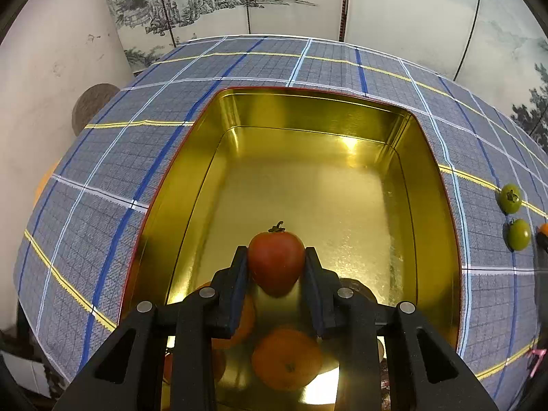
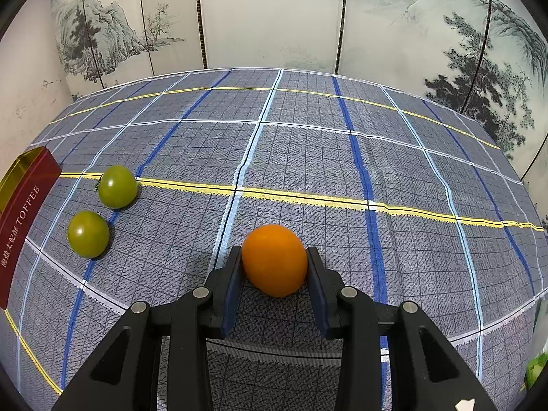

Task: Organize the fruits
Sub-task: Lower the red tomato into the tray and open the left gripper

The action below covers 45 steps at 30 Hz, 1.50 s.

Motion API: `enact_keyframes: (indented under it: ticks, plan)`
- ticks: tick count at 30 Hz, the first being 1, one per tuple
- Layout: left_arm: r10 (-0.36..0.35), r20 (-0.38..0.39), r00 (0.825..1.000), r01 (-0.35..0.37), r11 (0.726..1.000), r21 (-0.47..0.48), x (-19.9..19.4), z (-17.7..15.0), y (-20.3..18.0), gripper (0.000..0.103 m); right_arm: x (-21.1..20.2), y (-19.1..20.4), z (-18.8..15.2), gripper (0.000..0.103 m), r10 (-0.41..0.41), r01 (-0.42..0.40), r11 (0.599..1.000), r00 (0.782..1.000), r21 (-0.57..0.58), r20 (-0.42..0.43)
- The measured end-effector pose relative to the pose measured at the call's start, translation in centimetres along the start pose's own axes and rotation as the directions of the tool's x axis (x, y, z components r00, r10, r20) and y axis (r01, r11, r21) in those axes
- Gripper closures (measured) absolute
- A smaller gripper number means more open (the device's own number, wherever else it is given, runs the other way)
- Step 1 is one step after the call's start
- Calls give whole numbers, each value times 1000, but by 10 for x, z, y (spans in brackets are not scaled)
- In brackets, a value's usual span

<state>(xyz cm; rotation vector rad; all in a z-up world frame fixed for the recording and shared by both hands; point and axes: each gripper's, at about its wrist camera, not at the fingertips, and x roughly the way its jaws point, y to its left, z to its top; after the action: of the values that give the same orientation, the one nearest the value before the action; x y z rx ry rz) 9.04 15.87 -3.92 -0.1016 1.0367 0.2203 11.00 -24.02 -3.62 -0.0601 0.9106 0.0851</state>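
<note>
Red skin is pinched between the two pads of the left claw [image 1: 276, 263], which is closed on a red tomato [image 1: 276, 260] held above the near end of a gold tin [image 1: 435, 205]. Below and nearer than that claw, an orange fruit [image 1: 287, 359] lies on the tin floor, with another orange fruit [image 1: 245, 322] partly hidden behind the claw's left finger. Beyond the tomato, the tin floor is seen bare up to the far wall.

An orange tomato [image 2: 274, 260] is gripped across its middle by the right claw [image 2: 274, 263], just over the checked cloth [image 2: 308, 157] of the desk; whether it is lifted or touching cannot be told. Ahead and to the left of that claw, two green tomatoes [image 2: 88, 234] [image 2: 117, 186] rest on the cloth, near each other but apart. Further left, the red outer wall of the tin [image 2: 24, 219] is visible.

These fruits are judged light, smooth and soft-skinned, easily bruised or split by a hard squeeze and inclined to roll once released. A hold across the widest part, stem clear of the pads, is judged safest, with a low release into the tin.
</note>
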Motion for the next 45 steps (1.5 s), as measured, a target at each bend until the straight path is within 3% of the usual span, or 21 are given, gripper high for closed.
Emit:
enact_keyframes:
  ticks: [21, 32, 42, 45]
  plan:
    - [2, -5, 1000, -2, 1000, 7, 2, 1, -1, 68, 0, 0, 0, 69, 0, 0, 1000, 1000, 0, 0]
    - [-16, 34, 999, 16, 1000, 1, -20, -2, -4, 67, 0, 0, 0, 69, 3, -3, 1000, 1000, 0, 0]
    - [-20, 107, 994, 17, 1000, 22, -50, -12, -10, 49, 0, 0, 0, 69, 3, -3, 1000, 1000, 1, 0]
    - [-28, 117, 993, 25, 999, 24, -57, -18, -11, 49, 0, 0, 0, 69, 2, -2, 1000, 1000, 1, 0]
